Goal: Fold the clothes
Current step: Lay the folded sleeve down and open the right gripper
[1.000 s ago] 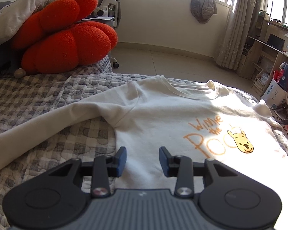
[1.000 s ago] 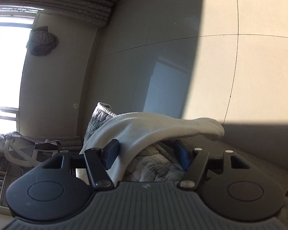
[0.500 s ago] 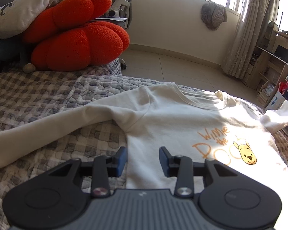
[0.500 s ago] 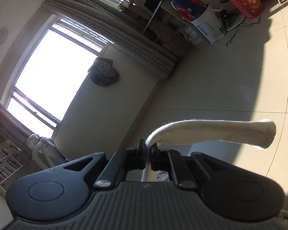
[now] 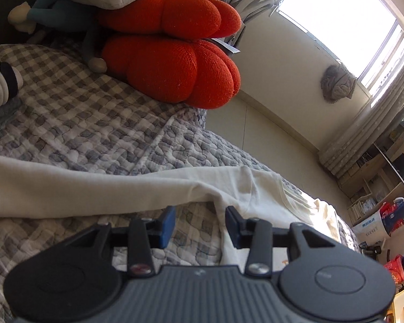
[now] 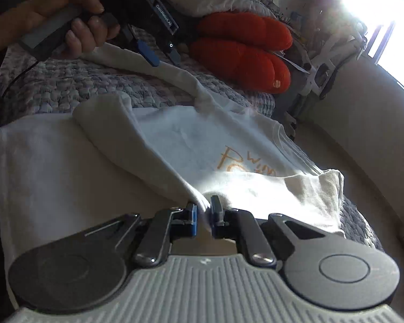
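Bed point(image 5: 75, 113) under grey checked quilt carries cream sweatshirt point(image 6: 180, 137), spread flat; orange cushion point(image 5: 172, 72) beyond it, window glare behind. Right hand-held gripper point(image 6: 203, 215) clamped on folded-over sleeve point(image 6: 137, 145); left hand-held gripper point(image 5: 199, 222) spread apart above the other sleeve. Chest print partly covered.

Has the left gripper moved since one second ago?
Yes. The left gripper moved left, from over the shirt body toward its spread sleeve, judged against the shirt.
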Demonstrator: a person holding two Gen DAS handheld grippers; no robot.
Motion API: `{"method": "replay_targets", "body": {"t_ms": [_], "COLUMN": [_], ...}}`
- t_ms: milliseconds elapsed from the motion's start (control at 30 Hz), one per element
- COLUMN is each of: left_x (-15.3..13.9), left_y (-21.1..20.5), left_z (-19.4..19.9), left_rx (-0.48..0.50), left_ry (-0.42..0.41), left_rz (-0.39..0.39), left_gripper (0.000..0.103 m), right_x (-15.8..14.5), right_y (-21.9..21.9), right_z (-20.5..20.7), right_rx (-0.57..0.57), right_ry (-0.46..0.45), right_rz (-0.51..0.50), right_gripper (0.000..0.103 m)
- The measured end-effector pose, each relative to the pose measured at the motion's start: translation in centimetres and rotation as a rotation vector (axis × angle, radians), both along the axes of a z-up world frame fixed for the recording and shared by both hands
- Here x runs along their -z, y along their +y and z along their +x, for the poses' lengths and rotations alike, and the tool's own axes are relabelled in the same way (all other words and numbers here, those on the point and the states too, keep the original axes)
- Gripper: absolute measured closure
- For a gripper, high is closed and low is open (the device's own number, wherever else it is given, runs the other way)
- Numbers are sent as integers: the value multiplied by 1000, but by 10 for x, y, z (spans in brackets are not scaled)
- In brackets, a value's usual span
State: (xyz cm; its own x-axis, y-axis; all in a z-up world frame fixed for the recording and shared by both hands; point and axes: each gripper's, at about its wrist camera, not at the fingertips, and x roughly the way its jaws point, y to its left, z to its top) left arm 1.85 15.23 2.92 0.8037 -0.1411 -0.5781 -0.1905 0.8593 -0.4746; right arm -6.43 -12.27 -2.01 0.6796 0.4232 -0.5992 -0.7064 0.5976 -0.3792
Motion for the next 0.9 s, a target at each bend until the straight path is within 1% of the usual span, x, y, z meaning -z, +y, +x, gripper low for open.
{"method": "replay_targets", "body": {"t_ms": [33, 67, 100, 167, 333, 467, 533, 600, 633, 700, 733, 767, 867, 900], "left_x": [-1, -2, -2, -2, 0, 0, -1, 0, 1, 2, 2, 2, 3, 3], "left_y": [0, -1, -3, -5, -11, -14, -15, -15, -15, -14, -14, -14, -15, -15], "left_z": [-1, -1, -1, -1, -2, -2, -2, -2, -1, -1, -1, 0, 0, 0], "left_rx": [9, 17, 23, 34, 69, 99, 98, 96, 95, 94, 93, 93, 99, 102], "left_ry": [-3, -5, -5, -5, 12, 17, 18, 25, 28, 31, 33, 34, 36, 36], "left_rz": [-7, -9, -8, -5, -20, -21, -16, -19, -21, -21, -19, -18, -14, -13], "left_gripper": [60, 59, 59, 59, 59, 59, 59, 59, 59, 59, 59, 59, 59, 59], "right_x": [-2, -4, -7, -11, -20, -15, -15, -15, -16, -19, -18, -16, -3, 1], "right_y": [-2, -5, -7, -12, -21, -12, 1, 16, 24, 41, 50, 59, 87, 90], "right_z": [-1, -3, -4, -7, -15, -32, -45, -59, -64, -72, -77, -81, -90, -87], "right_rx": [15, 31, 46, 77, 141, 149, 115, 57, 33, -33, -78, -118, -179, -159], "right_ry": [4, 9, 13, 22, 47, 26, 25, 12, 12, 54, 72, 78, 22, 14], "right_rz": [14, 28, 42, 69, 134, 125, 135, 127, 143, 201, 213, 206, 111, 100], "right_gripper": [84, 72, 65, 61, 60, 60, 60, 60, 60, 60, 60, 60, 60, 66]}}
